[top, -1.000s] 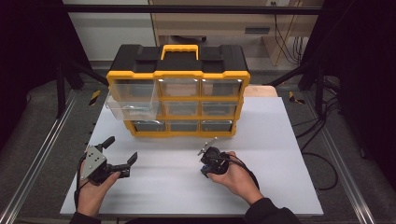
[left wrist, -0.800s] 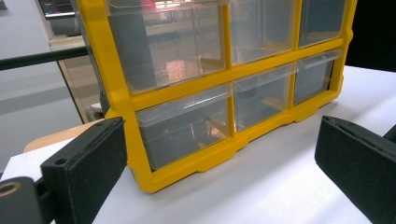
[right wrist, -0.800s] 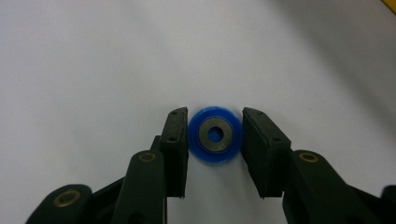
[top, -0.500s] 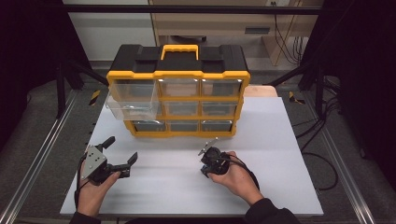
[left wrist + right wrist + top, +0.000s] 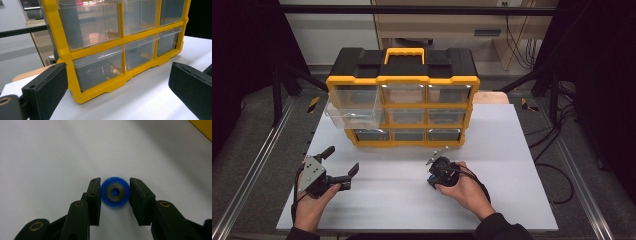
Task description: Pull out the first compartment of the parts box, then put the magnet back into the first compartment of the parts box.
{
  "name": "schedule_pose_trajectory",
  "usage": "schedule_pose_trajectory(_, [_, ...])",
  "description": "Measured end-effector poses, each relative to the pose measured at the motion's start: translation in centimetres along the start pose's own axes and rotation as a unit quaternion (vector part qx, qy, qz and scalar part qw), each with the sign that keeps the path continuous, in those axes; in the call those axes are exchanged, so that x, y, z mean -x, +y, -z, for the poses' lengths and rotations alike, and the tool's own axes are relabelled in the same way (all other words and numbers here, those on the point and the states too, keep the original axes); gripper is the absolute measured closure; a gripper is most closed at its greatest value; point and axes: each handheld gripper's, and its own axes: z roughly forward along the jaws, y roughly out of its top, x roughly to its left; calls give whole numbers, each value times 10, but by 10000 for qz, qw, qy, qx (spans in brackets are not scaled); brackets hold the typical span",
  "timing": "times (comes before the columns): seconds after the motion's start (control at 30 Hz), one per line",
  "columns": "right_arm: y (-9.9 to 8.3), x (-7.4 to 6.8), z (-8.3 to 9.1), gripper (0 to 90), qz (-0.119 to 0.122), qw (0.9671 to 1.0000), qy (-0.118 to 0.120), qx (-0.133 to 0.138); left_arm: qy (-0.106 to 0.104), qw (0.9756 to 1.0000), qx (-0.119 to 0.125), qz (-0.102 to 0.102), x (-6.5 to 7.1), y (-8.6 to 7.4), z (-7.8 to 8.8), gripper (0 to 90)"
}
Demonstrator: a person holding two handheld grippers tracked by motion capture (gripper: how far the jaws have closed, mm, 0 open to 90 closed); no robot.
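A small blue ring (image 5: 115, 192) with a metal washer set in it lies on the white table top (image 5: 50, 157). My right gripper (image 5: 115, 182) points down at it and is shut on it, one pad against each side. In the high view the right gripper (image 5: 438, 169) sits in front of the yellow and black drawer organizer (image 5: 402, 90). My left gripper (image 5: 343, 159) is at the front left, open and holding nothing. In the left gripper view its jaws (image 5: 118, 65) stand wide apart and face the organizer's clear drawers (image 5: 100, 65).
One clear drawer (image 5: 352, 116) in the middle row at the left sticks out of the organizer. The white table top (image 5: 512, 150) is bare to the right of the organizer. Metal rails (image 5: 252, 170) run along both sides of the table.
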Motion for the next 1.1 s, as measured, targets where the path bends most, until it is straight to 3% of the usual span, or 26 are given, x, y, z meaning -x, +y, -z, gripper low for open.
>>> schedule_pose_trajectory(0.33, [1, 1, 2, 626, -22, 10000, 19, 68, 3, 10000, 10, 26, 0, 0, 0, 19])
schedule_pose_trajectory(0.4, [0, 3, 3, 626, 74, 10000, -6, 67, 6, 10000, 8, 23, 0, 0, 0, 19])
schedule_pose_trajectory(0.57, [0, 3, 3, 626, -25, 9999, -18, 127, 4, 10000, 8, 23, 0, 0, 0, 19])
schedule_pose_trajectory(0.6, [0, 5, 3, 627, 94, 9999, -27, 120, 2, 10000, 10, 25, 0, 0, 0, 19])
schedule_pose_trajectory(0.67, [0, 3, 4, 626, -25, 9999, -10, 138, 0, 10000, 10, 26, 0, 0, 0, 19])
schedule_pose_trajectory(1.1, [2, 6, 11, 626, -16, 9994, -29, 337, 18, 10000, 13, 36, -1, 0, 1, 19])
